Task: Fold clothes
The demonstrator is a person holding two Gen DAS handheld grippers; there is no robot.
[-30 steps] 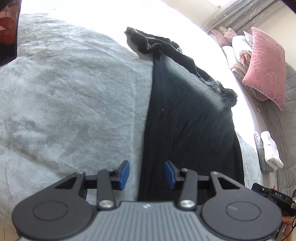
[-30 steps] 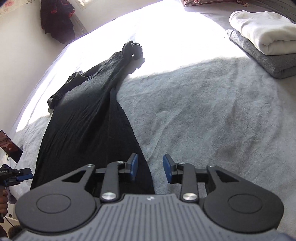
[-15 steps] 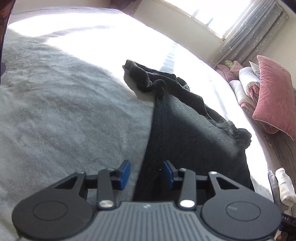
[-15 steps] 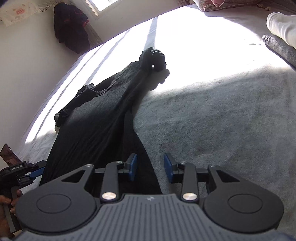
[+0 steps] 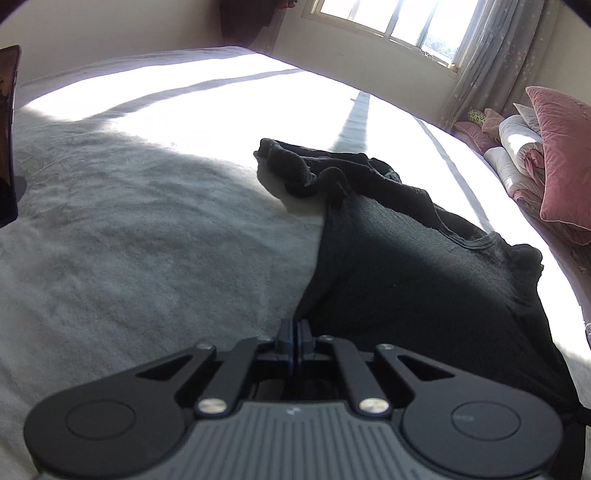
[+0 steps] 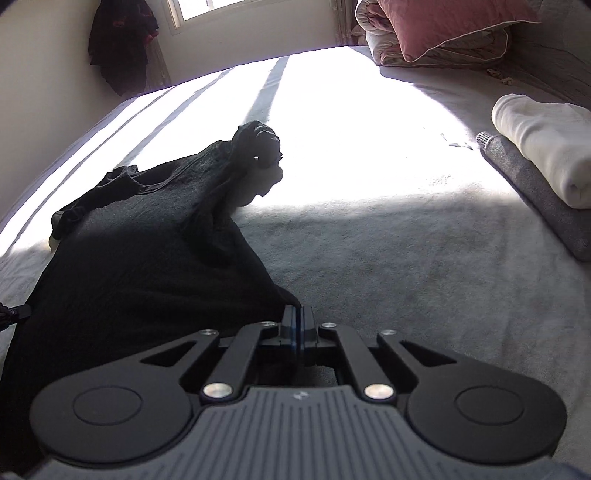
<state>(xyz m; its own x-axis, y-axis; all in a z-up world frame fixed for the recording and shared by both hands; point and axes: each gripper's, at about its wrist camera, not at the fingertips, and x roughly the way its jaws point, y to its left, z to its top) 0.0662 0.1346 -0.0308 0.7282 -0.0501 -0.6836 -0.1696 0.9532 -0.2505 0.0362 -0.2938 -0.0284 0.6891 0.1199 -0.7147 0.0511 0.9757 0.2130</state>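
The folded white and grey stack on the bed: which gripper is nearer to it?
Right. The right gripper is at the black shirt's hem on the side facing the stack; the left gripper is at the hem's far side, stack out of its view.

A wide bed (image 5: 129,258) under a grey fleecy blanket fills most of both views. Beyond its far edge a window (image 5: 388,22) sits in a pale wall (image 6: 37,74), and strong sunlight lies across the far half of the bed, cut by thin straight shadows. A light patterned curtain (image 5: 491,62) hangs just beside the window. Near it, at the bed's head, a pink cushion (image 5: 565,155) leans on a rolled quilt (image 5: 517,147). Dark clothing (image 6: 118,44) hangs on the wall on the window's other side.
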